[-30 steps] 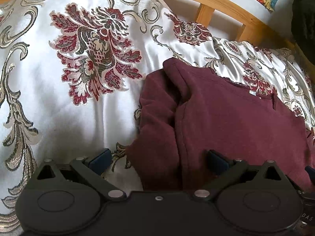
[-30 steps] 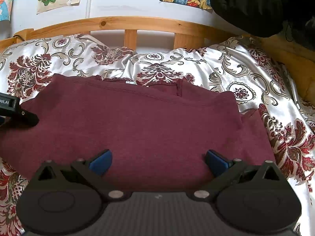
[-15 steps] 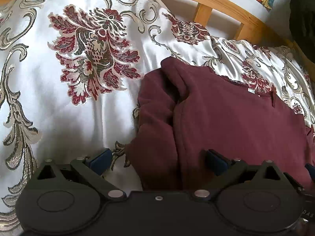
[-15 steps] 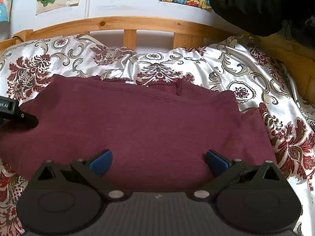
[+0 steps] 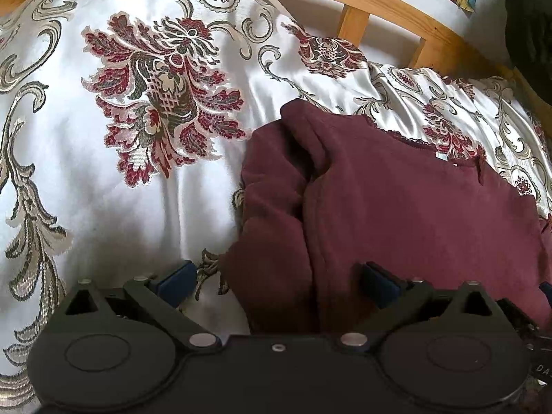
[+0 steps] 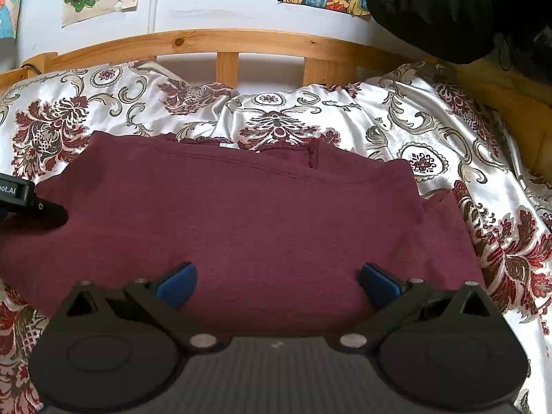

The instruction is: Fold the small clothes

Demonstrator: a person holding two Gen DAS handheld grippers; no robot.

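Maroon garment (image 6: 248, 227) lies partly folded on the floral bedspread (image 5: 114, 179), its near hem beneath both tools. Left gripper (image 5: 277, 277) and right gripper (image 6: 277, 281) gape wide, holding nothing. A good next fold likely means pinching all layers at the near edge evenly. Only the left view shows the bunched sleeve (image 5: 272, 186); only the right shows the neckline (image 6: 286, 153).

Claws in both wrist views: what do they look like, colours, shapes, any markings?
The left claw and right claw match: matte black bodies with two round discs, silver pivot pins and blue fingertip pads. The right claw's base is ribbed grey. In the right view, the left unit's side bears partial white lettering. No cables or sleeves are visible.
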